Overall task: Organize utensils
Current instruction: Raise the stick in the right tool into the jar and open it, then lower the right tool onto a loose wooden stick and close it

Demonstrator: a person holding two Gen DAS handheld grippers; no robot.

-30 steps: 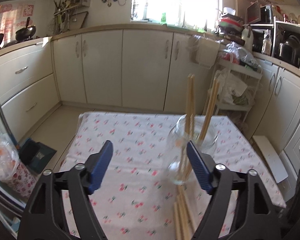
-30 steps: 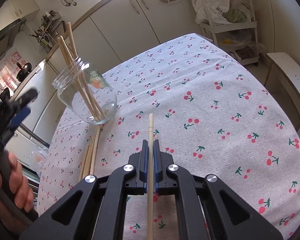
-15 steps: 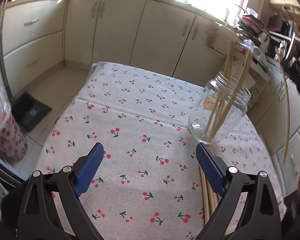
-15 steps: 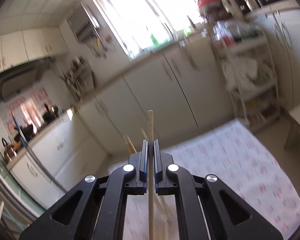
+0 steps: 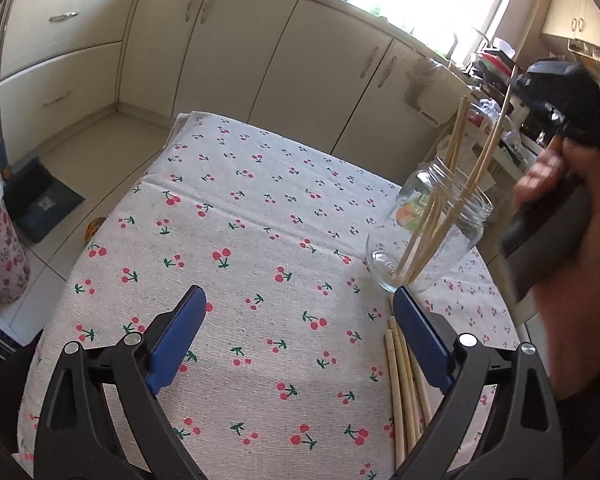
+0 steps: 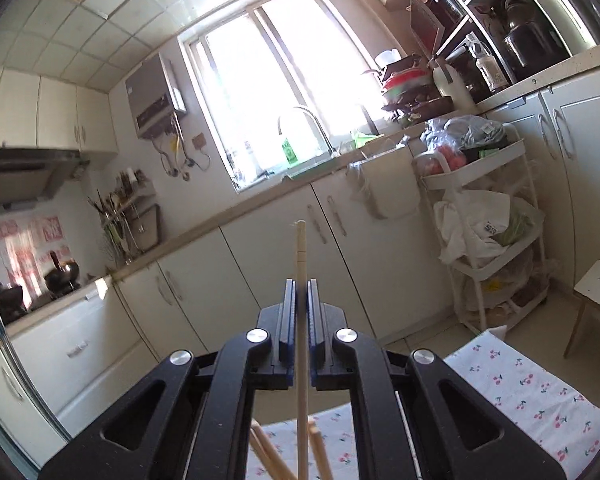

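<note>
- Right gripper [image 6: 299,308]: jaws pressed together on a single chopstick [image 6: 300,256], which runs along the fingers and pokes out past the tips. Risk: held so near one end, the stick may pivot or slide in the pads when tipped toward the jar.
- Glass jar [image 5: 430,232]: stands on the cherry-print tablecloth [image 5: 228,240], already holding several chopsticks that lean on its rim. Risk: the incoming stick strikes the rim or the leaning sticks and topples the unsteadied jar.
- Left gripper [image 5: 300,334]: jaws spread wide, nothing between them, low over the cloth, with its right finger just in front of the jar. Risk: a nudge pushes the jar.
- Loose chopsticks [image 5: 400,384]: lie flat on the cloth beside the left gripper's right finger, still to be collected. Risk: they roll or scatter if brushed.
</note>
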